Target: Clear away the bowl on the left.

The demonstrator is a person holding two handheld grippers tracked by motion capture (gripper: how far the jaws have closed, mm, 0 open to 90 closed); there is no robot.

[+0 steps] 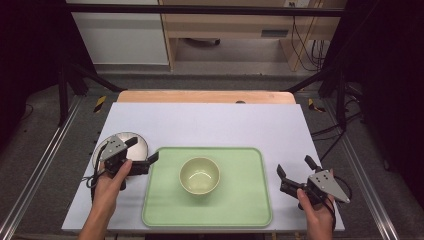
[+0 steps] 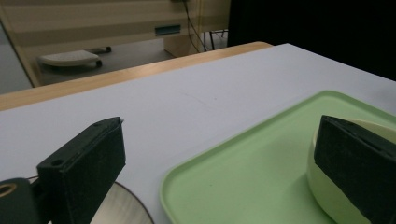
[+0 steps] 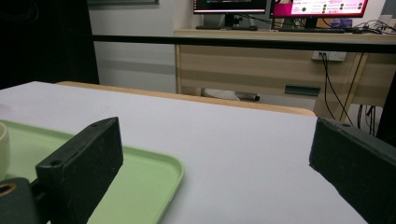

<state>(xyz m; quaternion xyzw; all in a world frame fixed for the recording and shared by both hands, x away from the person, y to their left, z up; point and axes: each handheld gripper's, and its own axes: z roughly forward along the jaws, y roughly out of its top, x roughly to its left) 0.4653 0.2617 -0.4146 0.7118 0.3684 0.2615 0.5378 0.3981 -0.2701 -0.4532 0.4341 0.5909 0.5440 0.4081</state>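
Observation:
A pale green bowl (image 1: 199, 175) stands upright in the middle of a light green tray (image 1: 240, 205). My left gripper (image 1: 142, 150) hovers open at the tray's left edge, above the right side of a round silver plate (image 1: 120, 141). In the left gripper view the left gripper (image 2: 219, 177) has its jaws wide apart, with the tray (image 2: 252, 158) between them, the bowl (image 2: 324, 196) behind the right jaw and the plate (image 2: 123, 210) by the left one. My right gripper (image 1: 296, 167) is held open to the right of the tray, over bare table.
A white mat (image 1: 210, 122) covers the table, with a wooden edge (image 1: 205, 96) at the back. In the right gripper view the right gripper (image 3: 217, 172) faces the tray's corner (image 3: 140, 177) and a sliver of bowl (image 3: 3, 149). Desks and cables stand beyond.

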